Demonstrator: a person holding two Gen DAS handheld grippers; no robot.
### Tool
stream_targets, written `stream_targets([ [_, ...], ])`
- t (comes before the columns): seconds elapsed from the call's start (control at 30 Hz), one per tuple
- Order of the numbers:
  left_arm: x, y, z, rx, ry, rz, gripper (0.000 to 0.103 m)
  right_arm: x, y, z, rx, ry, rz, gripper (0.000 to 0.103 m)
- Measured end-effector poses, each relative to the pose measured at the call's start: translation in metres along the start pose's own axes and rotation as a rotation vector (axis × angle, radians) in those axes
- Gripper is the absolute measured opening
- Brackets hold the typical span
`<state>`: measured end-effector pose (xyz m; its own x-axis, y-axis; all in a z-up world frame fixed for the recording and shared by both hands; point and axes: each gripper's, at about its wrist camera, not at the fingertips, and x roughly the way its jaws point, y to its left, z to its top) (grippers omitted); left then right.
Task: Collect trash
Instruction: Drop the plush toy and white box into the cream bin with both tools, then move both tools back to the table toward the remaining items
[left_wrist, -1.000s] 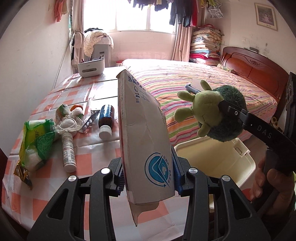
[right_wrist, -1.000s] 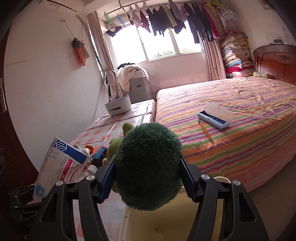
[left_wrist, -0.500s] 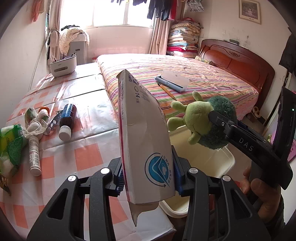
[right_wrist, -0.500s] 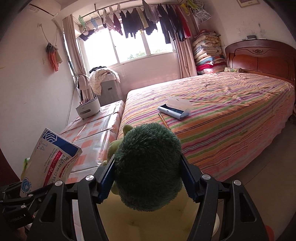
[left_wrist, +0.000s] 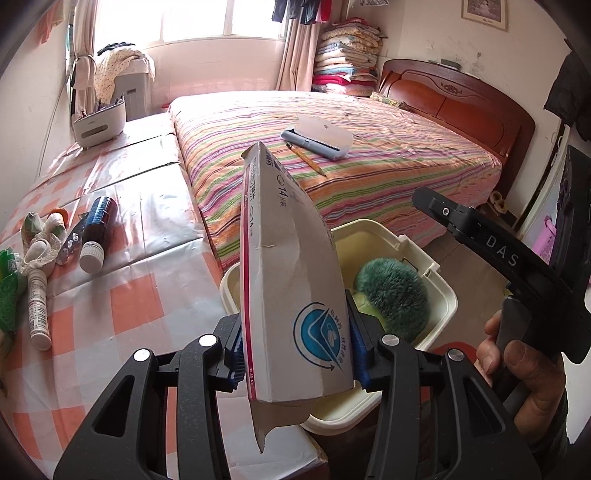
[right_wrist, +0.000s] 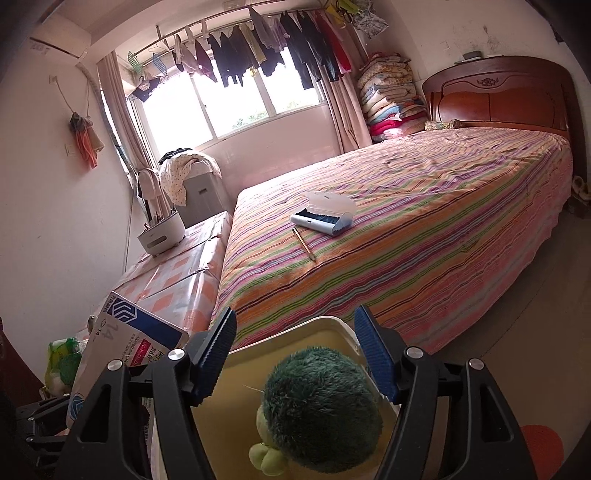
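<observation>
A bottle (left_wrist: 96, 232), tube (left_wrist: 37, 295) and wrappers (left_wrist: 35, 229) lie on the checked bench (left_wrist: 140, 280), left of the striped bed (left_wrist: 369, 173). The left tool (left_wrist: 295, 350) clamps a flattened cardboard box (left_wrist: 284, 280) upright, partly screening the cream plastic bin (right_wrist: 295, 328). The fuzzy plush turtle (right_wrist: 321, 410) lies inside the bin. The right tool (right_wrist: 299, 354) hovers above it, jaws wide apart and empty.

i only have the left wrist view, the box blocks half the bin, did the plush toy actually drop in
Observer: Yes. The right view shows the plush toy lying inside the bin, clear of the right tongs.
Operator: are those tongs open
Observer: Open, blue pads spread wide above the toy.
Operator: what does the hidden face of my box look like
Observer: The box, clamped in the left tongs, shows a blue hexagon logo and a red label there.
</observation>
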<state>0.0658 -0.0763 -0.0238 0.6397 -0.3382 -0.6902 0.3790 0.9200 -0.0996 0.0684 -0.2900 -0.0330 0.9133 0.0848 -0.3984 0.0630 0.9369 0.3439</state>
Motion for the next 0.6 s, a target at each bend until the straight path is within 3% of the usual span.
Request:
stream_targets([
  [0.17, 0.000, -0.003, -0.002, 0.014, 0.003, 0.000, 0.049, -0.003, 0.000, 0.003, 0.021, -0.024, 0.004, 0.065],
  [0.23, -0.002, -0.003, -0.003, 0.018, 0.003, -0.004, 0.065, -0.003, 0.001, 0.003, 0.025, -0.026, 0.008, 0.065],
  [0.3, -0.005, -0.003, -0.004, 0.020, -0.008, 0.001, 0.071, -0.004, 0.002, 0.003, 0.027, -0.031, 0.011, 0.065],
  [0.6, -0.023, 0.019, -0.004, -0.016, -0.050, 0.064, 0.076, 0.000, 0.021, -0.002, 0.012, -0.010, 0.054, 0.065],
])
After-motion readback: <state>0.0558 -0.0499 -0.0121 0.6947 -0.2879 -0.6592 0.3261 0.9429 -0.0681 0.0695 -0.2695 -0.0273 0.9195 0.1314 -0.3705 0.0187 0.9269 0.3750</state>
